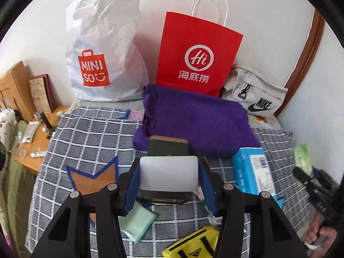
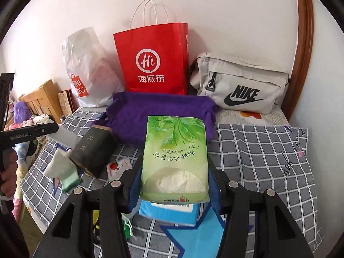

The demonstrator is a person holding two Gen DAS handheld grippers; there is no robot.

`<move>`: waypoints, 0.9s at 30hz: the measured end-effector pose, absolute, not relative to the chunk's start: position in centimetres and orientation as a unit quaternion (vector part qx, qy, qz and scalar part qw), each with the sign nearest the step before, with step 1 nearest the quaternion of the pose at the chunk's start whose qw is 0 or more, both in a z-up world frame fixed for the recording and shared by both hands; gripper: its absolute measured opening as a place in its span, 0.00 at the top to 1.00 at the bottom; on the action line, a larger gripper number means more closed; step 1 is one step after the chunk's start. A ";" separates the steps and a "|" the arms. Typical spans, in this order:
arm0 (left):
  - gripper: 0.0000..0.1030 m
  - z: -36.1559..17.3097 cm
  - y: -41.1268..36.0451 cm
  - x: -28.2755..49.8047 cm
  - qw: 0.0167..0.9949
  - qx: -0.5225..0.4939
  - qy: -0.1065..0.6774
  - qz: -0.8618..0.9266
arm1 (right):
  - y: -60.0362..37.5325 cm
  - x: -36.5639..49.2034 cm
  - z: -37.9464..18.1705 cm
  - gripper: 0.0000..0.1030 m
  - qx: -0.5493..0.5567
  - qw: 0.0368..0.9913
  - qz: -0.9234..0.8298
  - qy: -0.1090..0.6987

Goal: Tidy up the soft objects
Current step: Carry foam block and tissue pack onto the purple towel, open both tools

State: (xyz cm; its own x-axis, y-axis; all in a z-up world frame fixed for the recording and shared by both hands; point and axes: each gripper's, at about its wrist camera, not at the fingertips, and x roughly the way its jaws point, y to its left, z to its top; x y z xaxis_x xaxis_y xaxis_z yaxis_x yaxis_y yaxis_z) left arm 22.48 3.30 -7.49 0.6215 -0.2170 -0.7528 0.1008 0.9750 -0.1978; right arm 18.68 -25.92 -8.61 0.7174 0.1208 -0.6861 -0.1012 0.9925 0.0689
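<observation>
Right gripper [image 2: 174, 185] pinches green soft tissue pack [image 2: 175, 157]; left gripper [image 1: 168, 182] clamps dark boxy pack [image 2: 93, 150], both lifted for sorting.

You have a grey, white-checked bedspread [image 2: 258, 150], a purple towel [image 1: 193, 118], a red paper bag [image 1: 197, 53], a leaf-printed green tissue pack [image 2: 174, 150], a blue tissue pack [image 1: 251, 169] and a beige Nike pouch [image 2: 243, 83].

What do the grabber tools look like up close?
Both tongs are matte black plastic with two wedge-shaped arms, triangular cut-outs and round silver screws. The left tongs and right tongs each have fingers lined with blue pads. Seen from the side, the left tool has small white lettering and a pistol-style handle. A dark sleeve shows at the edge.
</observation>
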 end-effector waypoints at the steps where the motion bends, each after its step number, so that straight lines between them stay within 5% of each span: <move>1: 0.52 -7.4 3.4 22.7 0.896 -0.076 0.426 -0.094 | -25.9 18.8 -8.7 0.49 0.014 0.926 0.060 0.372; 27: 0.52 -9.1 1.7 34.3 0.901 -0.068 0.422 -0.072 | -26.0 30.8 -11.5 0.49 0.003 0.911 0.072 0.406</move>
State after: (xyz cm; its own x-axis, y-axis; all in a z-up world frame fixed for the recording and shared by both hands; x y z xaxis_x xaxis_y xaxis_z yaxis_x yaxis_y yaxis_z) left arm 34.28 1.73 -9.10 0.6336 -0.1872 -0.7507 0.0718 0.9803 -0.1839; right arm 30.84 -26.04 -11.48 0.6602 0.1339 -0.7390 -0.1291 0.9896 0.0641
